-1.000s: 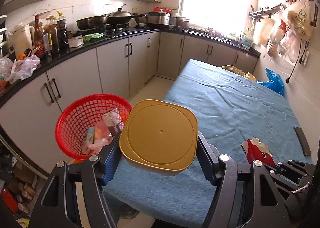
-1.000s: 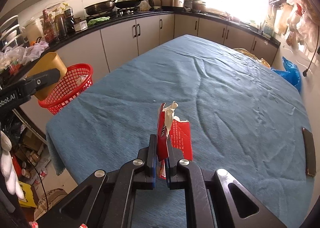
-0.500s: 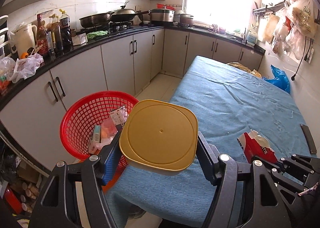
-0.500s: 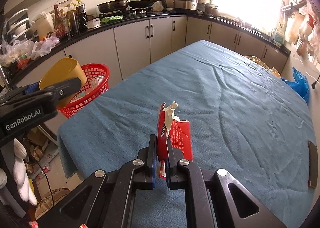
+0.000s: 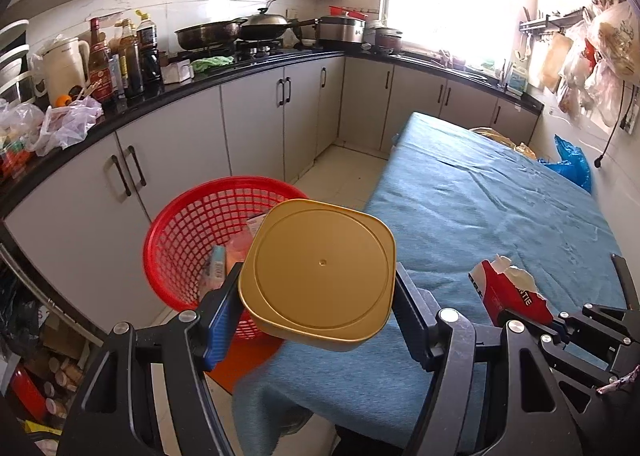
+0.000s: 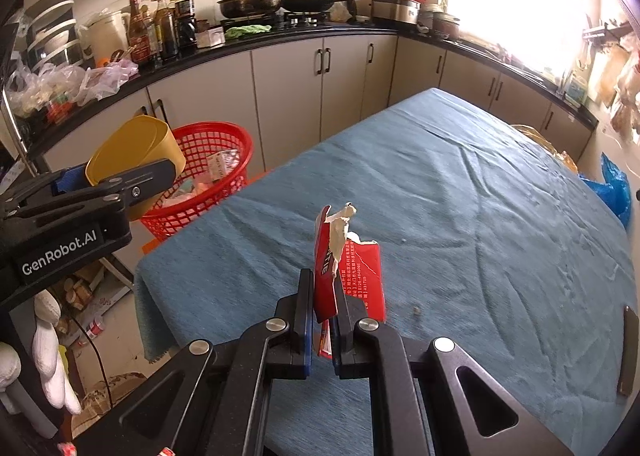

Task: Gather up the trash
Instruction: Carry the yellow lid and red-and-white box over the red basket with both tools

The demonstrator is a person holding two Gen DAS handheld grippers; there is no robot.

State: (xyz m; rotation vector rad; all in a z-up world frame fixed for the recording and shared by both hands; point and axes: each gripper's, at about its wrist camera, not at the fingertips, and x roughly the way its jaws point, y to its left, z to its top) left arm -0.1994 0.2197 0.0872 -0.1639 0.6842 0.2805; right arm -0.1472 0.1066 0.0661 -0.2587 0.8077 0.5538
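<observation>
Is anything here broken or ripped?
Yes. The red packet pinched in the right gripper is torn open along its top, with a pale ragged strip sticking up. The yellow tub in the left gripper looks undamaged.

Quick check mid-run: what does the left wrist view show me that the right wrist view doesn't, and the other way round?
Only the left wrist view shows the flat bottom of the yellow tub held between the left gripper jaws, and the hanging bags on the wall rack.

Only the right wrist view shows the white-gloved hand low at the left, and the tub's side.

Both show the red basket holding trash beside the blue-covered table, the torn red packet clamped in the right gripper, and the dark flat object near the table's right edge.
</observation>
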